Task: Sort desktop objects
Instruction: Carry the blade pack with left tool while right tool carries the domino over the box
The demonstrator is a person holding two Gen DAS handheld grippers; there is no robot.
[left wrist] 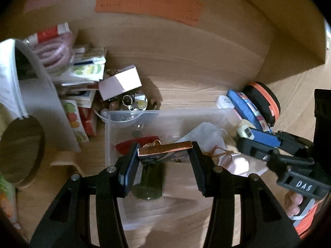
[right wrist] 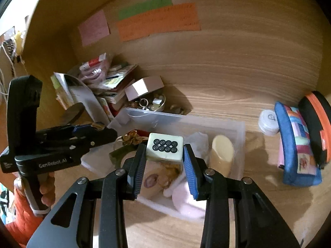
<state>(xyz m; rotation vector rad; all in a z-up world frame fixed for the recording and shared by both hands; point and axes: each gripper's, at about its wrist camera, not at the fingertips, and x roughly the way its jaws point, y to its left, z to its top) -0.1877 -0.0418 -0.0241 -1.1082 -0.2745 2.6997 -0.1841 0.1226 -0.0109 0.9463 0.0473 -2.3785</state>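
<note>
My left gripper (left wrist: pixel 164 152) is shut on a small flat box with a copper top (left wrist: pixel 165 152) and holds it above the clear plastic bin (left wrist: pixel 165 114). My right gripper (right wrist: pixel 164 152) is shut on a pale mahjong tile with black circles (right wrist: pixel 164 149) and holds it over the same bin (right wrist: pixel 238 128). The bin holds a dark green bottle (left wrist: pixel 150 183), a red item (left wrist: pixel 132 144), a white pouch (left wrist: pixel 203 133), a cream candle (right wrist: pixel 221 155) and a pink soft item (right wrist: pixel 184 200). The right gripper also shows in the left wrist view (left wrist: pixel 245 135), the left gripper in the right wrist view (right wrist: pixel 103 133).
A glass bowl of trinkets (right wrist: pixel 152 103) and a pink box (right wrist: pixel 143 87) stand behind the bin. Stacked packets and booklets (left wrist: pixel 82 72) lie at the left beside a white curved stand (left wrist: pixel 37 95). A white jar (right wrist: pixel 269 122), a blue pencil case (right wrist: pixel 298 148) and a black-orange case (right wrist: pixel 316 122) sit at the right.
</note>
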